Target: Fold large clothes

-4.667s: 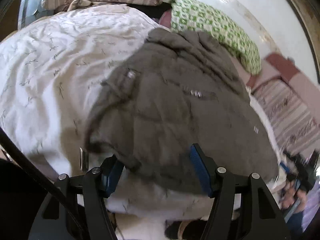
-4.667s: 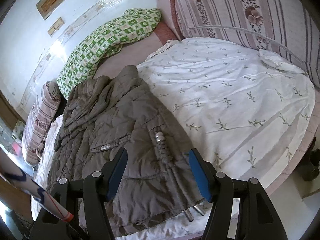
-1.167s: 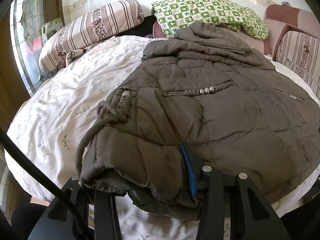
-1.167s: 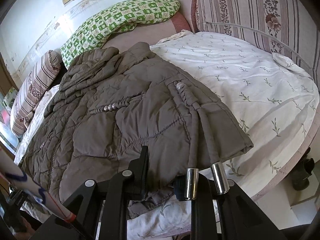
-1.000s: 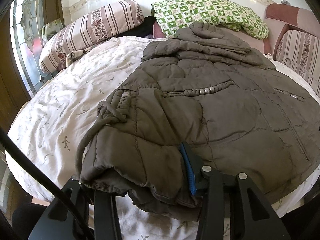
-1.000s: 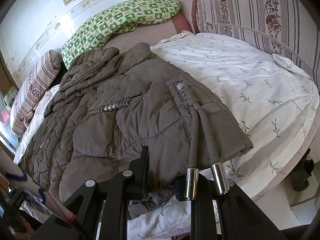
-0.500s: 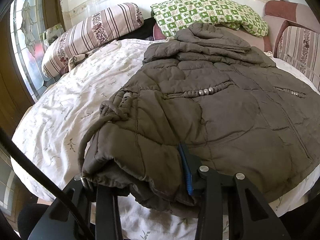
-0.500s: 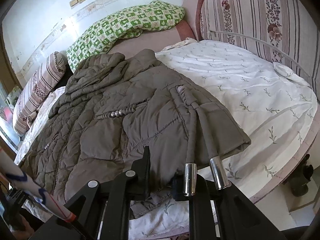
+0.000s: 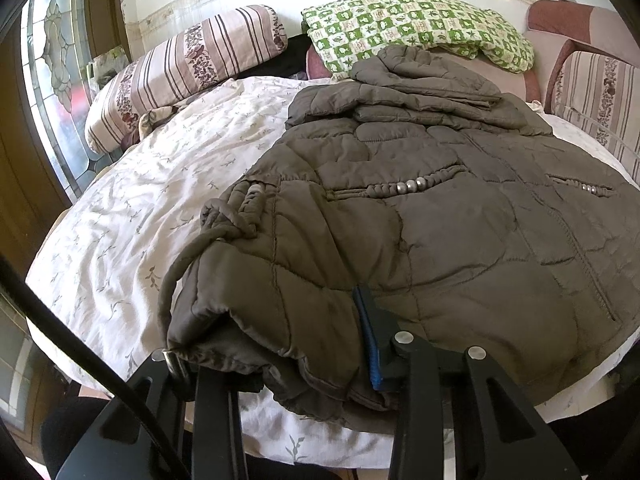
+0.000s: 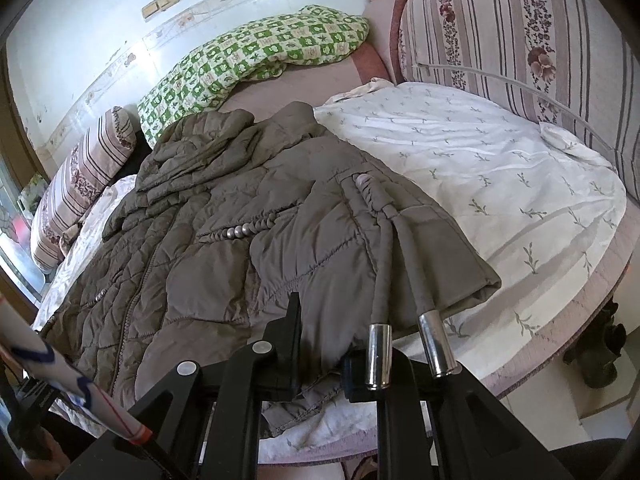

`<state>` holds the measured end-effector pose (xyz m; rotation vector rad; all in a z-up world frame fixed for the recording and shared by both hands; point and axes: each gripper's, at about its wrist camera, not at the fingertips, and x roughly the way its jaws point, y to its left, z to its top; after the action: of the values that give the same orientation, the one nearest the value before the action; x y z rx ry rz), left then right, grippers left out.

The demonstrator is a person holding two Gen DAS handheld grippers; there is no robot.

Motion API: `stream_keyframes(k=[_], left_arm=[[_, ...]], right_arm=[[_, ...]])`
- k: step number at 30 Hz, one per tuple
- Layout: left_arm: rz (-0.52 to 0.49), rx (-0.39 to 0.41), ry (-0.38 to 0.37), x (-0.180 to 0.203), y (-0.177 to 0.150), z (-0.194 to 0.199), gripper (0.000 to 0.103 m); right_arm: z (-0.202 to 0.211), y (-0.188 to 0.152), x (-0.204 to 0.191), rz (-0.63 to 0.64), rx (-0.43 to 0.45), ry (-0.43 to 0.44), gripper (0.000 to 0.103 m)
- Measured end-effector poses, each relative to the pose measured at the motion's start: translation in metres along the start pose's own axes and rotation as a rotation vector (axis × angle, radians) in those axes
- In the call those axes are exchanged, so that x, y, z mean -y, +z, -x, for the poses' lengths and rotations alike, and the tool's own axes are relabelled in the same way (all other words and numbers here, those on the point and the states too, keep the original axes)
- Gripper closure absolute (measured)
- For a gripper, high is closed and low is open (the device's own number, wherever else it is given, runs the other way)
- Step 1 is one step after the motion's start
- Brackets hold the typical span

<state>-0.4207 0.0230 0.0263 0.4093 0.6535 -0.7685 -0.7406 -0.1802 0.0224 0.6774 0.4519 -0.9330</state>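
Where the left wrist view looks down, the left gripper (image 9: pixel 280 356) clamps the near hem of the quilted olive-brown padded coat (image 9: pixel 440 216), spread across the white leaf-print bedsheet (image 9: pixel 152 200). On the right wrist view, the right gripper (image 10: pixel 320 340) pinches the coat's hem beside two metal-tipped drawcords (image 10: pixel 400 280).

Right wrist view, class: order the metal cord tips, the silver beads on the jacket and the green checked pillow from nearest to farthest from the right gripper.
1. Metal cord tips: beside the right gripper.
2. Silver beads: mid-jacket, left.
3. Green checked pillow: far, by the wall.
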Motion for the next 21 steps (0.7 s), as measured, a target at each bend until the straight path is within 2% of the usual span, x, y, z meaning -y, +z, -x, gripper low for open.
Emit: stream_keyframes(k=[17, 21], left_arm=[[0.005, 0.002, -0.001, 0.0, -0.001, 0.002, 0.07], [0.021, 0.005, -0.008, -0.004, -0.003, 0.013, 0.071]], right_arm=[[0.003, -0.001, 0.001, -0.001, 0.001, 0.003, 0.088], [0.01, -0.001, -0.001, 0.004, 0.004, 0.013, 0.088]])
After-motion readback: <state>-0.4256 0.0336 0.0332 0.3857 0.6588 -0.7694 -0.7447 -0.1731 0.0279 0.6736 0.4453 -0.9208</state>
